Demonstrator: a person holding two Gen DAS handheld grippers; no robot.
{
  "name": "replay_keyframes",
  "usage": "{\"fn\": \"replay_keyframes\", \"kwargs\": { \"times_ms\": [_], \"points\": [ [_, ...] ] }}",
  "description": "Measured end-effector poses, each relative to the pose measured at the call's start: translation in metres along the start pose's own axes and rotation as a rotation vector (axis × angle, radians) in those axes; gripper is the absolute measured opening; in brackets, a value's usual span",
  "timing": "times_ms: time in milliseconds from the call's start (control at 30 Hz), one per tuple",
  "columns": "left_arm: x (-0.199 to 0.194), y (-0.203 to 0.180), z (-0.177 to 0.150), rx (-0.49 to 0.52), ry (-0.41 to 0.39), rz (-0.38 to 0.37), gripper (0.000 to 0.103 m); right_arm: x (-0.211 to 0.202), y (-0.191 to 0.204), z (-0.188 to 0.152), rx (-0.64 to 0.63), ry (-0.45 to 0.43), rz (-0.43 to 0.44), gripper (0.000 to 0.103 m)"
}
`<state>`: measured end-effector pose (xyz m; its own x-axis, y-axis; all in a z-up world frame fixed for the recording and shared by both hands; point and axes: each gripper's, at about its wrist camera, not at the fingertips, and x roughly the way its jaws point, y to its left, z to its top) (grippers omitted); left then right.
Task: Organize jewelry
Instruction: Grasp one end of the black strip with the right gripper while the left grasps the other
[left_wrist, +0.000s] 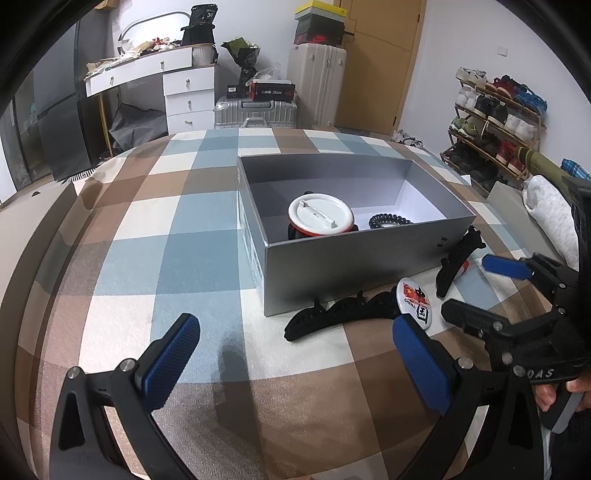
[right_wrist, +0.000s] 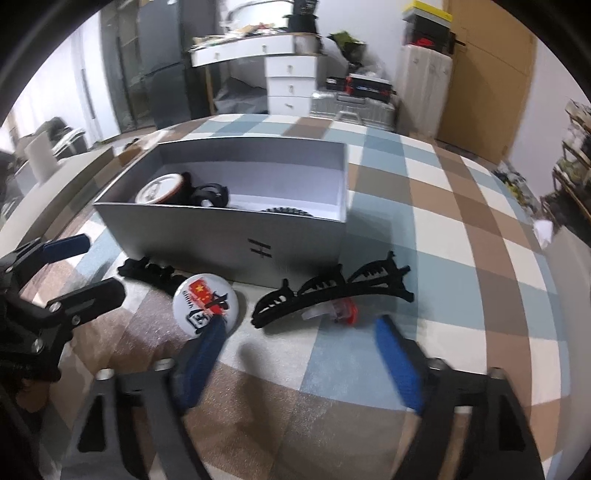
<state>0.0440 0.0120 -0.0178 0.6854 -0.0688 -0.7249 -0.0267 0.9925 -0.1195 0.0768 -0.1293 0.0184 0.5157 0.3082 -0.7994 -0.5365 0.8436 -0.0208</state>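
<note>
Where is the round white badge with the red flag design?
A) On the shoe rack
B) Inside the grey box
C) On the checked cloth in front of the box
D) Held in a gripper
C: the badge lies flat on the checked cloth, just outside the grey box's front wall.

The left gripper (left_wrist: 295, 354) fills the bottom of the left wrist view, tilted downward, its jaws spread wide with nothing between them. The right gripper (right_wrist: 299, 354) sits at the bottom of its own view, blurred, jaws apart and empty. A hand (left_wrist: 561, 393) grips its handle at the lower right.
</note>
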Motion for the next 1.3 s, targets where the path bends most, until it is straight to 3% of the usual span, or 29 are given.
{"fn": "replay_keyframes", "kwargs": {
  "times_ms": [67, 367, 567, 800, 1133, 1300],
  "points": [
    [0.000, -0.002, -0.001, 0.010, 0.001, -0.004, 0.102, 0.001, 0.000, 0.000, -0.031, -0.013, -0.016, 0.101],
    [0.002, -0.003, 0.000, 0.008, 0.011, -0.006, 0.102, 0.022, -0.016, 0.008, -0.019, 0.037, -0.040, 0.101],
    [0.002, -0.003, 0.000, 0.008, 0.015, -0.008, 0.102, 0.021, -0.014, 0.010, -0.036, 0.016, -0.038, 0.094],
    [0.004, -0.001, 0.001, 0.000, 0.026, -0.009, 0.102, 0.003, -0.007, 0.006, -0.058, -0.032, -0.047, 0.094],
    [0.012, -0.003, 0.001, 0.010, 0.072, 0.015, 0.102, -0.040, -0.022, -0.020, 0.124, -0.095, 0.036, 0.094],
    [0.017, -0.014, 0.001, 0.059, 0.111, 0.051, 0.102, -0.046, -0.026, -0.023, 0.136, -0.109, 0.038, 0.094]
  ]
}}
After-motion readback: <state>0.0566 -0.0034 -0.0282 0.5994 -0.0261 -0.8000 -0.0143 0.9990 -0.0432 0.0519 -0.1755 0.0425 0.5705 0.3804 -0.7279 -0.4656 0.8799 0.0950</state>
